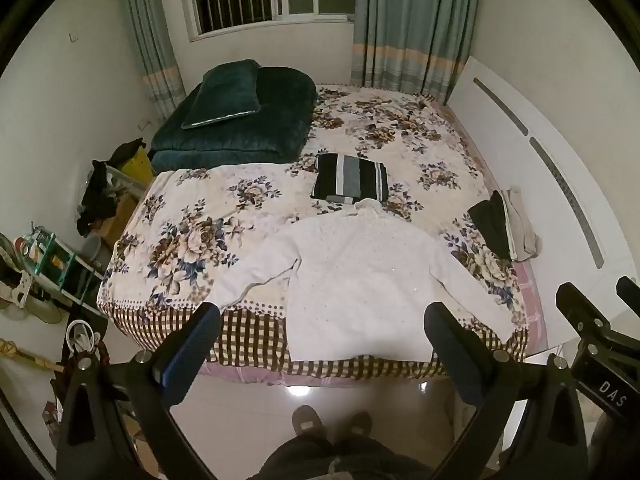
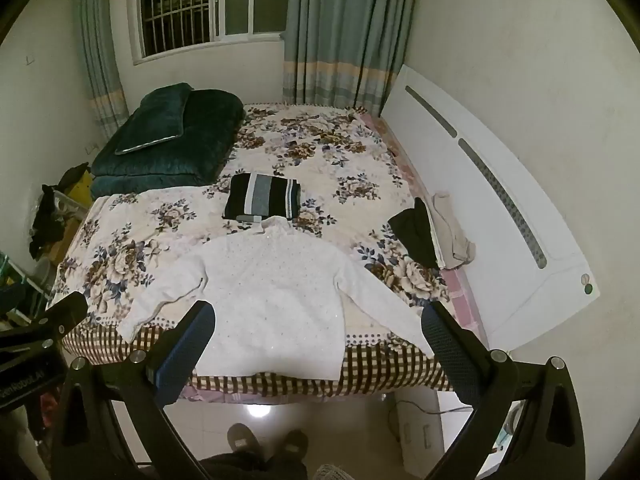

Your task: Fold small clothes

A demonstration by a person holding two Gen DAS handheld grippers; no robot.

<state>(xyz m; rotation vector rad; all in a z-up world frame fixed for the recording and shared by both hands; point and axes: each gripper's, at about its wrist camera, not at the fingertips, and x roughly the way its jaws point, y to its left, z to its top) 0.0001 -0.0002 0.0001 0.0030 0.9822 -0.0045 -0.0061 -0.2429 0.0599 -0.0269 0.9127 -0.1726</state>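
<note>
A white long-sleeved top (image 1: 352, 276) lies flat on the near end of the floral bed (image 1: 192, 240), sleeves spread, hem at the bed's front edge; it also shows in the right wrist view (image 2: 272, 300). Behind it lies a folded black-and-grey striped garment (image 1: 350, 178) (image 2: 262, 196). A black garment (image 1: 492, 228) (image 2: 416, 236) and a beige one (image 1: 522, 228) (image 2: 450, 236) lie at the bed's right edge. My left gripper (image 1: 324, 328) is open and empty, held back above the floor before the bed. My right gripper (image 2: 318, 328) is likewise open and empty.
A folded dark green quilt with a pillow (image 1: 236, 116) sits at the bed's far left. A white headboard (image 1: 560, 184) runs along the right side. Shelves and clutter (image 1: 60, 264) stand left of the bed. The person's feet (image 1: 332, 424) are on the tiled floor.
</note>
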